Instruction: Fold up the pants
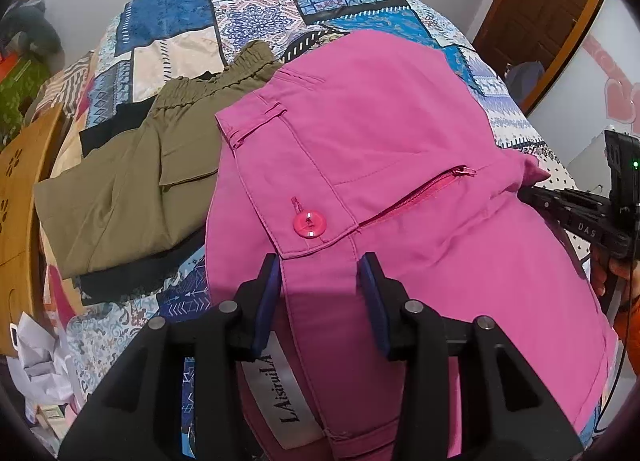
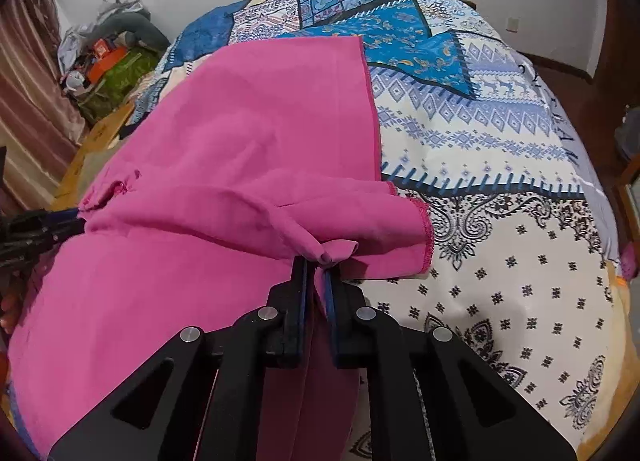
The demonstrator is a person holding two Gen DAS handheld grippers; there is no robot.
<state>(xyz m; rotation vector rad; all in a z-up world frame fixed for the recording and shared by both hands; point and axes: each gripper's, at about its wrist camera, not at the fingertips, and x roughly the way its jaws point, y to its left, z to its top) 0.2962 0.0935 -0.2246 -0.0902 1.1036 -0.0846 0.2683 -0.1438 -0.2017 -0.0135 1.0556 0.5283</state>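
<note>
Pink pants [image 1: 400, 165] lie spread across the bed [image 1: 256, 17], filling the centre and right of the left wrist view. Waistband end is nearest the camera: button [image 1: 309, 225] at centre, zipper [image 1: 420, 197] running up to the right of it, white label [image 1: 280, 393] at the bottom between the gripper arms.

Left gripper [image 1: 320, 273]: jaws stand apart, one on each side of the waistband strip below the button. The fabric passes between them; I cannot tell whether the pads press it.

Right gripper [image 2: 316, 273]: jaws nearly closed, a bunched fold of the pink pants [image 2: 224, 165] pinched between them at lower centre of the right wrist view. A flap with a stitched hem is turned over just above the jaws, to the right. The far leg runs to the upper centre of the frame, its straight edge lying on the patterned bedcover [image 2: 500, 165].

Olive pants [image 1: 132, 181], folded, lie at left centre of the left wrist view, just beside the pink pair, on top of a dark garment [image 1: 108, 285]. Wooden board [image 1: 20, 221] at the left edge. Right gripper also shows at the right edge of the left wrist view, at the edge of the pink fabric. Clutter [image 2: 104, 57] piled at the upper left of the right wrist view.
</note>
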